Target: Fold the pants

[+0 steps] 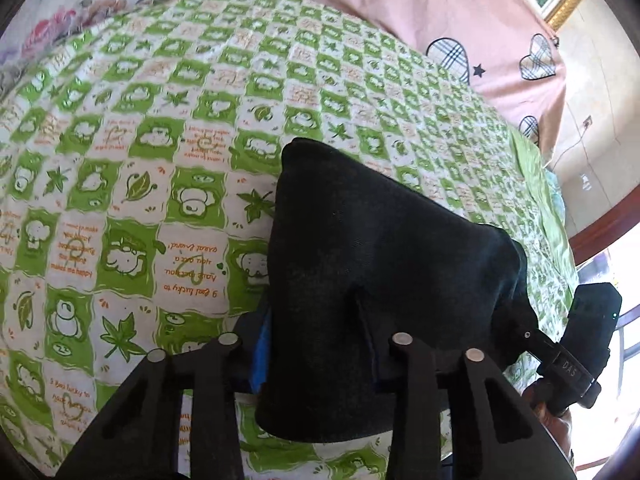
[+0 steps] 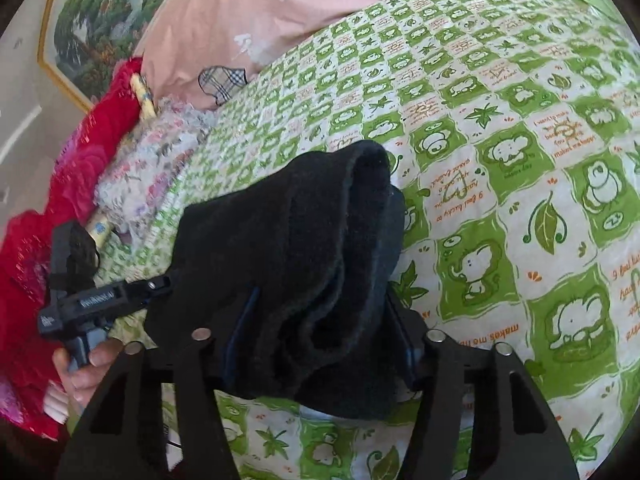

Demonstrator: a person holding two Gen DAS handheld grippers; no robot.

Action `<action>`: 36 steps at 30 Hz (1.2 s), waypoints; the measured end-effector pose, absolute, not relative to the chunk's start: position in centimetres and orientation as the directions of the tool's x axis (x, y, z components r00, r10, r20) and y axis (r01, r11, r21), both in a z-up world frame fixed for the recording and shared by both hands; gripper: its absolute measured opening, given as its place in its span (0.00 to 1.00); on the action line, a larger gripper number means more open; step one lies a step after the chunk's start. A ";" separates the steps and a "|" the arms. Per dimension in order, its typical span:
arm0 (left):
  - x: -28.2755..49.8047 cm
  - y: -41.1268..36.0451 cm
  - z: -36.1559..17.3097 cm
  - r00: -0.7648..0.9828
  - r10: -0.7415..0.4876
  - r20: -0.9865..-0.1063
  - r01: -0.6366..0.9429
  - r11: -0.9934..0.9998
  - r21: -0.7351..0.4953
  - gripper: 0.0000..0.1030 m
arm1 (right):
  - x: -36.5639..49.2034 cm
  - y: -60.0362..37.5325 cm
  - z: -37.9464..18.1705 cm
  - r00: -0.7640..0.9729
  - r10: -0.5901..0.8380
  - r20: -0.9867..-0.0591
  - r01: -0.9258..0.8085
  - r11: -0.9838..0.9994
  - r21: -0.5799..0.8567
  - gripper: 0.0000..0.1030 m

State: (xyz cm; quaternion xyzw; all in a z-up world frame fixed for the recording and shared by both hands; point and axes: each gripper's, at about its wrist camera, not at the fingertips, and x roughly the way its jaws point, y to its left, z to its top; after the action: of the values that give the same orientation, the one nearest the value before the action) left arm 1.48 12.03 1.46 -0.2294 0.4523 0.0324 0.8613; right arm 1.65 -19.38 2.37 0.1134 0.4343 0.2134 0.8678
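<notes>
1. Pants (image 1: 380,264): black, bunched, held up above the green-checked bed (image 1: 160,128), spanning both grippers.
2. Left gripper (image 1: 316,364) and right gripper (image 2: 316,344): jaws closed on the cloth; fingertips hidden by it.
3. Risk: thick bundled layers may slip from either grip, dropping a crooked fold.
4. Risk: uneven lowering would skew the edges.
</notes>
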 end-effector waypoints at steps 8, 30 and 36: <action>-0.4 13.0 4.8 0.660 -0.140 -0.738 -0.246 0.888 -0.389 0.26 | 1.0 -17.2 5.7 0.564 0.512 -0.647 -0.350 0.859 0.375 0.48; 1.5 22.4 6.5 0.691 0.081 -0.718 -0.408 0.864 -0.296 0.26 | 11.2 -6.4 3.9 0.483 0.571 -0.664 -0.482 0.806 0.342 0.48; 1.6 22.8 5.1 0.673 0.086 -0.734 -0.415 0.866 -0.280 0.27 | 12.2 -6.5 2.4 0.474 0.562 -0.678 -0.466 0.813 0.348 0.50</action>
State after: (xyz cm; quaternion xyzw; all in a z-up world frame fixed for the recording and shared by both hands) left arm 1.63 22.78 5.06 -0.2177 0.3788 0.1410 0.8884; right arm 12.22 -6.53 2.39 0.0576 0.4159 0.2999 0.8566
